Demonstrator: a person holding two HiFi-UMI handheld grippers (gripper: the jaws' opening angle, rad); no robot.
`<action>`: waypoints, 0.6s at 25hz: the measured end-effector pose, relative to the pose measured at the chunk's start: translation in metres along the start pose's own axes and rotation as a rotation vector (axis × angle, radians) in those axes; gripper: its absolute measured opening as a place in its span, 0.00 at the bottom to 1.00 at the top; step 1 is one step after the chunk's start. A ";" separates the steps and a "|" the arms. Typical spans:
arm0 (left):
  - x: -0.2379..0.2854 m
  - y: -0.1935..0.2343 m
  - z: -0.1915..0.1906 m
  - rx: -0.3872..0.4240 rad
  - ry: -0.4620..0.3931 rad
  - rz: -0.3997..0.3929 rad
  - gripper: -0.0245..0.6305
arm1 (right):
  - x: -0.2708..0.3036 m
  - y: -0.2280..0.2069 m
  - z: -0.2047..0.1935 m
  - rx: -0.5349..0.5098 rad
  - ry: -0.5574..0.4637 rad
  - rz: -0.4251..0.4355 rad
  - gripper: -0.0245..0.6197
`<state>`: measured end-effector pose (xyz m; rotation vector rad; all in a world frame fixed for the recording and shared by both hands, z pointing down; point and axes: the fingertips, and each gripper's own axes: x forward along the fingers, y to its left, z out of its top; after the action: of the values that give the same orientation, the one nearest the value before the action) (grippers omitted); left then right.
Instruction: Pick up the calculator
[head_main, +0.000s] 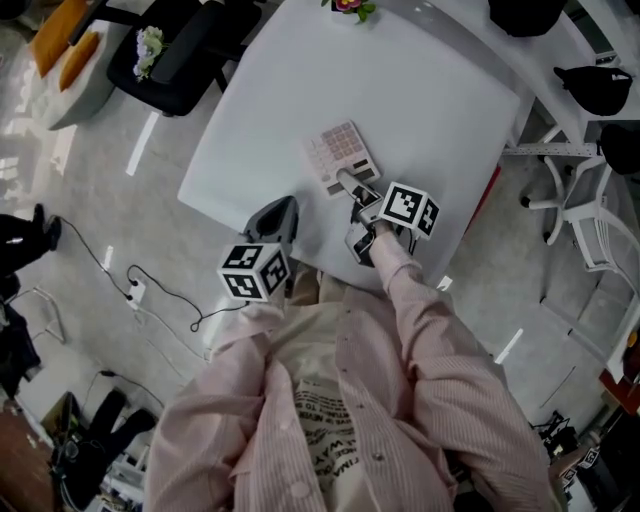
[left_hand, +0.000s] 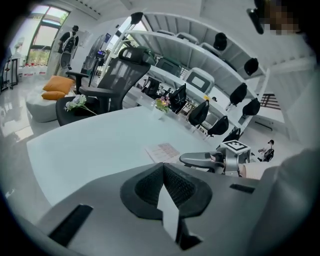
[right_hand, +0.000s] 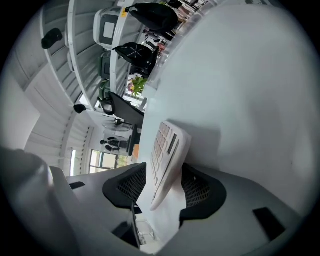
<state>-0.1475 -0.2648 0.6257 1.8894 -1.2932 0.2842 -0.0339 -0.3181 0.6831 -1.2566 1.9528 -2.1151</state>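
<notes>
Right gripper view has my right claw (right_hand: 167, 192) pinching the near end of the calculator (right_hand: 167, 150), tilted up from the bench (right_hand: 240, 90), so I'd lift slowly and level; my left claw (left_hand: 164, 192) sits closed, empty.

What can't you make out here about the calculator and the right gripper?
- Key labels on the calculator: too small in the head view, seen nearly edge-on in the right gripper view.
- Its near end: covered by the right gripper in the head view.
- Grip: the calculator stands between the jaws, but the right gripper view does not settle whether they press it.
</notes>
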 end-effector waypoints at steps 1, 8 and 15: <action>0.001 0.001 0.001 0.003 0.004 -0.002 0.04 | 0.001 -0.001 0.000 0.013 -0.004 -0.005 0.37; 0.006 0.005 0.004 0.000 0.022 -0.012 0.04 | 0.002 -0.013 0.002 0.095 -0.031 -0.043 0.22; 0.009 0.008 0.002 0.002 0.041 -0.017 0.04 | 0.001 -0.014 0.001 0.186 -0.060 -0.006 0.19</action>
<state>-0.1508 -0.2734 0.6336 1.8861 -1.2496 0.3139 -0.0269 -0.3165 0.6954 -1.2764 1.6863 -2.1741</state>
